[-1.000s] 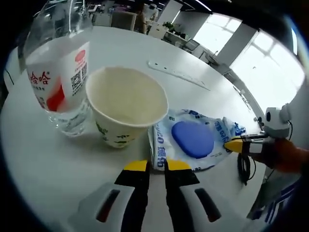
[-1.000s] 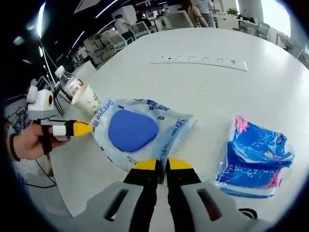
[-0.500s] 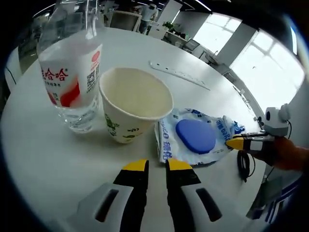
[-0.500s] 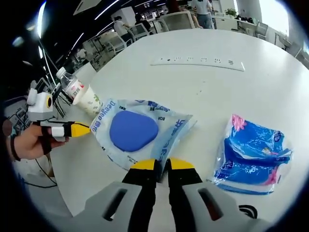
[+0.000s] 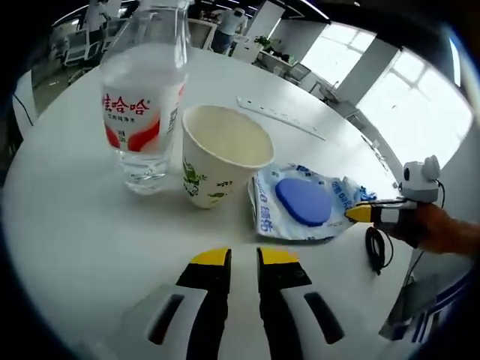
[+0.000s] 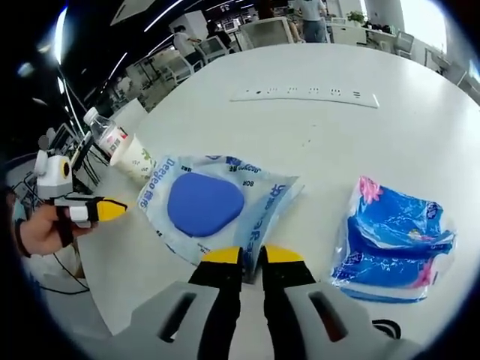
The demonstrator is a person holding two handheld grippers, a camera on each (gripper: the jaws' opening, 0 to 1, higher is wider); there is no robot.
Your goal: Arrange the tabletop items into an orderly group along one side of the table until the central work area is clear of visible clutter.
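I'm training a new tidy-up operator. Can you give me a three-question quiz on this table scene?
1. True or false: the paper cup lies on its side.
2. What stands right beside the cup, away from the wipes pack? A) water bottle B) tissue pack C) power strip
3. How do the right gripper jaws stand?

Key: 1 false, it is upright. 2 A. 3 Shut at the wipes pack's near edge; whether they pinch it, I cannot tell.

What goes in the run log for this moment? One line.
left gripper: shut, empty | right gripper: shut at clear wipes pack with blue oval lid | white paper cup beside clear water bottle
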